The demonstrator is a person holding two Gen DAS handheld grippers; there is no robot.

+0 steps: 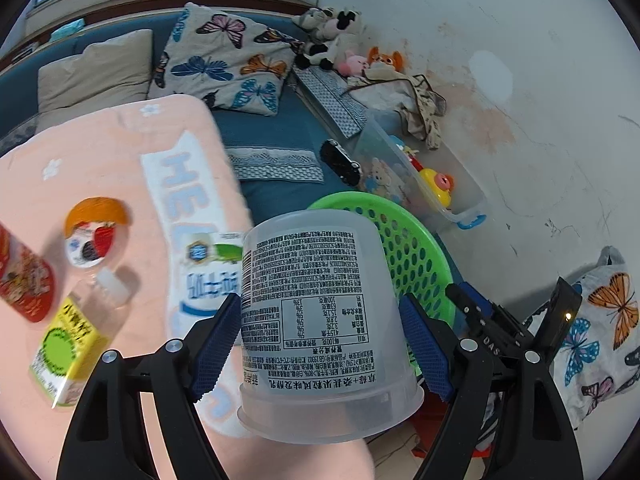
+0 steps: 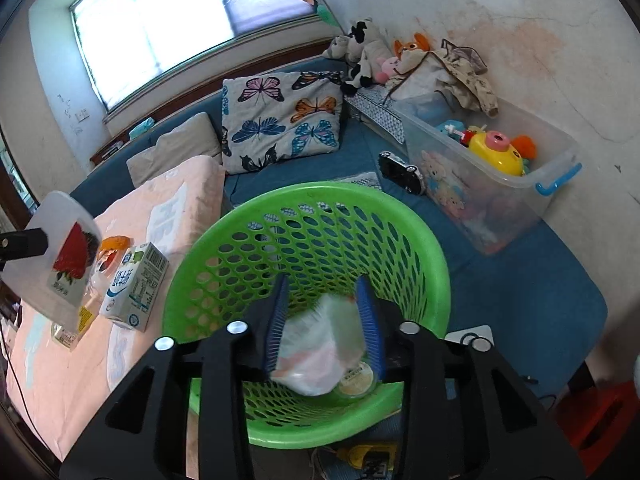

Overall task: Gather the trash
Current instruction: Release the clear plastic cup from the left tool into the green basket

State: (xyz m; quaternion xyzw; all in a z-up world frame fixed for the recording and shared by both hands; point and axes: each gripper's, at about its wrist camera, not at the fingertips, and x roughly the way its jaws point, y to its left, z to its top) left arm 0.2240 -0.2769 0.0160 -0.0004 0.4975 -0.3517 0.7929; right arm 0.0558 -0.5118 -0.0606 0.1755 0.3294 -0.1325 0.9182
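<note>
Left gripper (image 1: pixel 320 344): closed on a translucent cup (image 1: pixel 320 320), blue pads pressed against both sides. Cup held upside down, rim toward the camera, printed label facing the lens. Held above the edge of the pink blanket (image 1: pixel 100 152), just beside the green basket (image 1: pixel 416 256).

Right gripper (image 2: pixel 326 328): fingers pointed down into the basket (image 2: pixel 400 216), over its interior. Pads spread either side of a blurred white wrapper (image 2: pixel 316 352); contact with the wrapper cannot be told, so the grip state stays undetermined. A round lid (image 2: pixel 358 380) lies on the basket floor beside the wrapper.

On the blanket: milk carton (image 2: pixel 134 284) upright near the basket; small bottle (image 1: pixel 68 340) with yellow label lying flat; orange-topped cup (image 1: pixel 94 232) beyond it; red packet (image 1: pixel 22 280) at the left edge.

Behind the basket: clear bin (image 2: pixel 500 184) of toys against the wall, butterfly pillow (image 2: pixel 280 120) on the blue bed.
</note>
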